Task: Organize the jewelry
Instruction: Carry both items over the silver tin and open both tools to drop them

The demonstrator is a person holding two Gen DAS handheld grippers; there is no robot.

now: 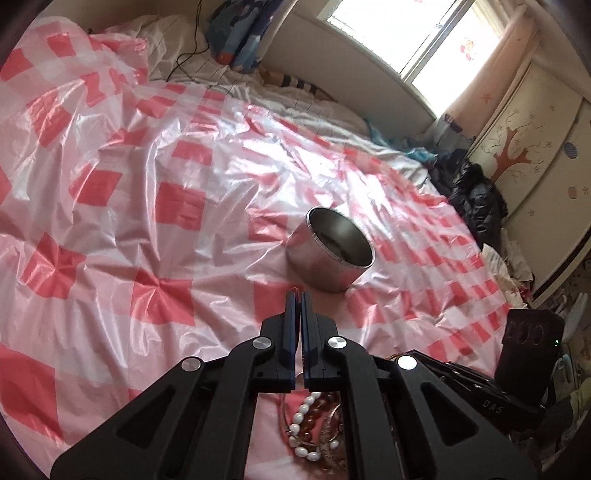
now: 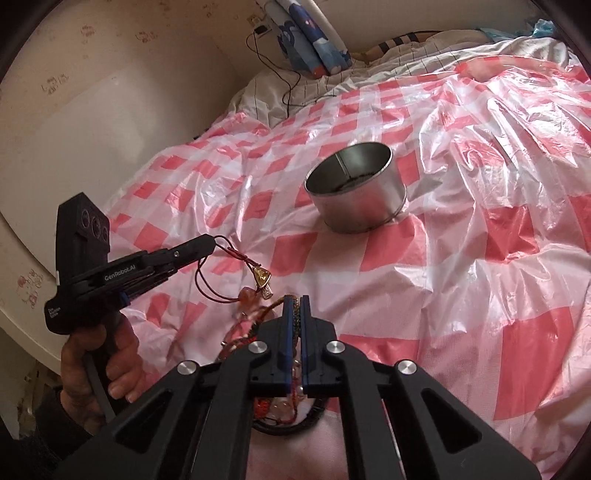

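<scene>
- The left gripper [image 2: 210,243] is pinching a red cord necklace [image 2: 221,266] between its clenched fingers; the cord is hanging in loops below the tips, with a yellow triangular pendant [image 2: 263,275] dangling at its lower end.
- The right gripper [image 2: 295,301] is clamping a braided bracelet [image 2: 295,314] in the narrow gap between its blue pads [image 2: 286,328].
- A jewelry pile [image 2: 284,406] is lying on the pink checked plastic sheet [image 2: 480,295], directly beneath the right gripper and just right of the hanging pendant.
- A round metal tin [image 2: 356,188] is sitting open on the sheet, ahead of both grippers and well apart from the pile.
- The right wrist view is showing the left gripper from the side, the person's left hand [image 2: 99,365] on its handle, and the held necklace.
- The left wrist view is showing the left gripper [image 1: 297,295] with its jaws nearly touching; only a trace of red is appearing at the tips, and the necklace itself is hidden there.
- The left wrist view is also showing a white bead bracelet [image 1: 301,424] and brown bead bracelet [image 1: 323,410] beneath the gripper body, plus the metal tin [image 1: 332,251] just ahead.
- A window [image 1: 417,33] and a painted wardrobe [image 1: 535,147] are appearing only in the left wrist view.
</scene>
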